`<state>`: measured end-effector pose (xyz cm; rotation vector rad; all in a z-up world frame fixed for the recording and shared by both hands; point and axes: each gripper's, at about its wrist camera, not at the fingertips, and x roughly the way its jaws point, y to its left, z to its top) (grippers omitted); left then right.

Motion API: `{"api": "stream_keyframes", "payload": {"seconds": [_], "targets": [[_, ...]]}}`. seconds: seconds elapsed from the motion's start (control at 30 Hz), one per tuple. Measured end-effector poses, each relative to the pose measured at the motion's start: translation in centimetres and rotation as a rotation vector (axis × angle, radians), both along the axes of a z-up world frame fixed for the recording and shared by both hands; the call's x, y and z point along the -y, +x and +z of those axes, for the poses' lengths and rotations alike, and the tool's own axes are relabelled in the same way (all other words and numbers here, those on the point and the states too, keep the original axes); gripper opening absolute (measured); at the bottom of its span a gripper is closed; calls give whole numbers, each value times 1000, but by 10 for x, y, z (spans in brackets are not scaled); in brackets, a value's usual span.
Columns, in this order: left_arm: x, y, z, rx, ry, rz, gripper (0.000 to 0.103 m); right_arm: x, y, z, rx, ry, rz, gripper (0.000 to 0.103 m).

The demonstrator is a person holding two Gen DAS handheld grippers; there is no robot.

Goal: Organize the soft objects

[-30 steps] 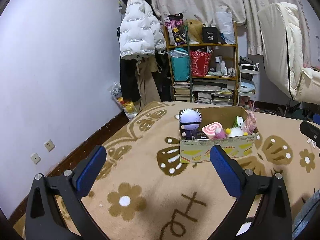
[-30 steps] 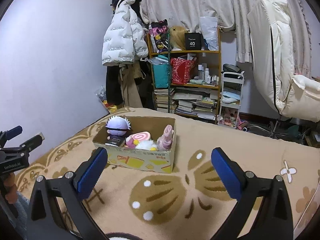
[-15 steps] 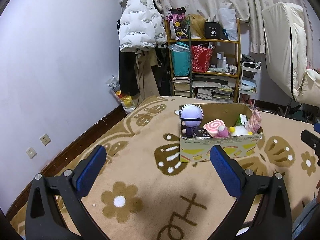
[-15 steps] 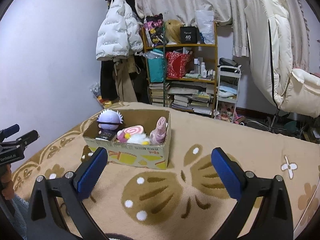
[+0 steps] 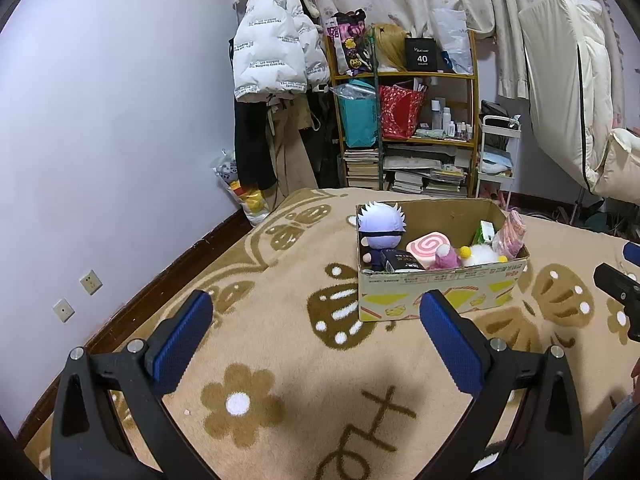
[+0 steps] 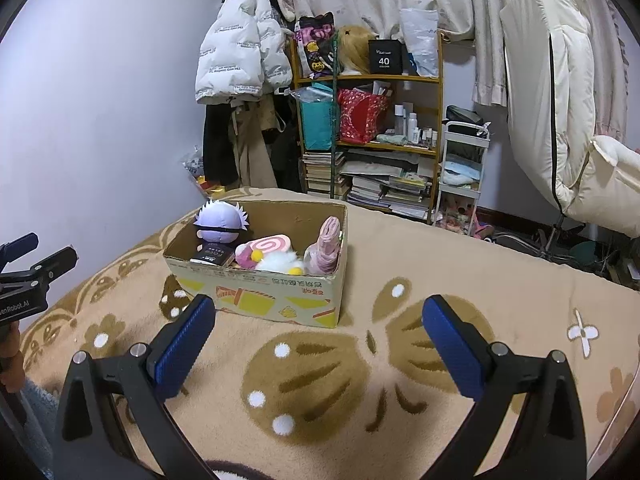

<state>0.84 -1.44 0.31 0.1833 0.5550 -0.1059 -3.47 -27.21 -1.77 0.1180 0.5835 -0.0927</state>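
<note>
Tongs are both gaping empty: left gripper (image 5: 316, 338), right gripper (image 6: 318, 340); you're risking tipping the cardboard box (image 6: 256, 292) grabbing plushies carelessly.

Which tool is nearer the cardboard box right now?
Roughly even; the right looks marginally closer. The left tool sits open, short of the cardboard box, off its front-left. The right tool sits open before the box's front-right corner. Neither touches it.

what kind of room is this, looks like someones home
Most likely a lived-in bedroom or spare room at home. A white puffer jacket hangs by the wall, a wooden shelf is crammed with books and bottles, and a cardboard box of plush toys sits on a patterned beige blanket.
</note>
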Motion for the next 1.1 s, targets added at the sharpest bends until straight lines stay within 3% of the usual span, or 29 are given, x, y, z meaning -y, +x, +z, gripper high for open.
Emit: {"api": "stream_keyframes", "payload": {"seconds": [1.1], "targets": [[-1,-4,0,-3,16,-18,102,-1,-3,5,21,-15,-5,103]]}}
